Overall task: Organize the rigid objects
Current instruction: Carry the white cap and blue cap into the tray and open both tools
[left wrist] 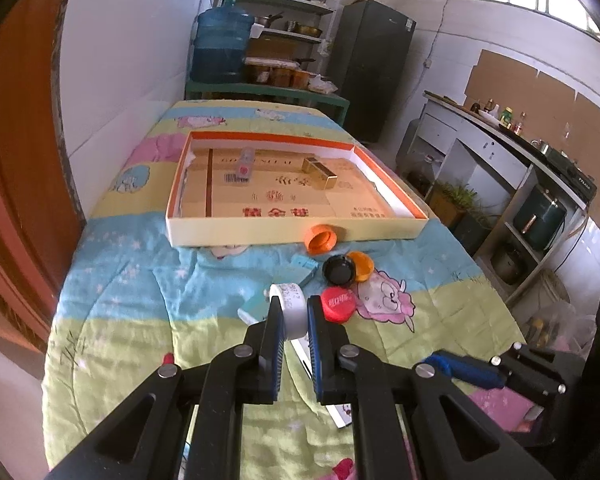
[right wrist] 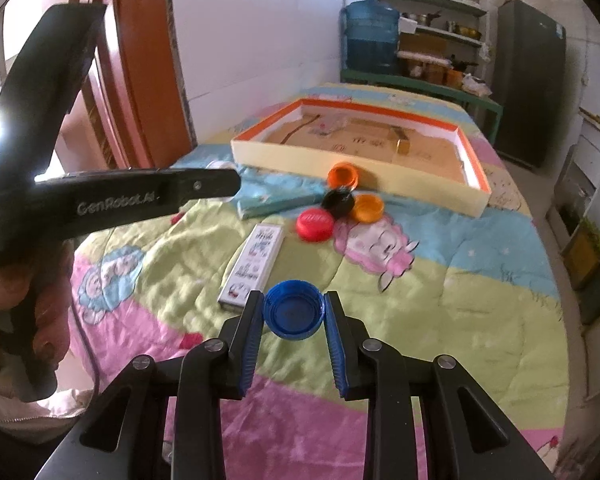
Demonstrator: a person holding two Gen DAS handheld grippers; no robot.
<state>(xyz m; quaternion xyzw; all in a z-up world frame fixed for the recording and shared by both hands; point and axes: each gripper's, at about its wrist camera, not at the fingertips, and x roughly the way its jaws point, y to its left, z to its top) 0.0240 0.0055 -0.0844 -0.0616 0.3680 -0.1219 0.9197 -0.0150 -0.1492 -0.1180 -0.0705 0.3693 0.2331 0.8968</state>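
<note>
Left wrist view: the left tongs (left wrist: 293,312) are clamped on a small white cylindrical container (left wrist: 294,308) with printed text on its label. It sits between the two blue pads, above a cartoon-print quilt (left wrist: 140,300) that covers the bed. The grip looks meant to carry the container toward the shallow cream box with an orange rim (left wrist: 296,234), which lies farther ahead on the quilt. Inside that box already rest a gold rectangular box (left wrist: 320,174) and a small clear bottle (left wrist: 245,164), so it appears to serve as the collecting tray. Loose items lie between the tongs and the tray: a red bottle cap (left wrist: 338,304) just right of the tongs, a black cap (left wrist: 340,270) overlapping an orange cap (left wrist: 362,266), and a second orange cap (left wrist: 320,240) touching the tray's front wall.

Right wrist view: the right tongs (right wrist: 294,314) are closed on a blue bottle cap (right wrist: 294,314), held open side toward the camera, between the pads. A flat white printed box (right wrist: 252,266) lies on the quilt just ahead and left. The red, black and orange caps cluster beyond it, near the tray. The other handheld gripper crosses the upper left.
</note>
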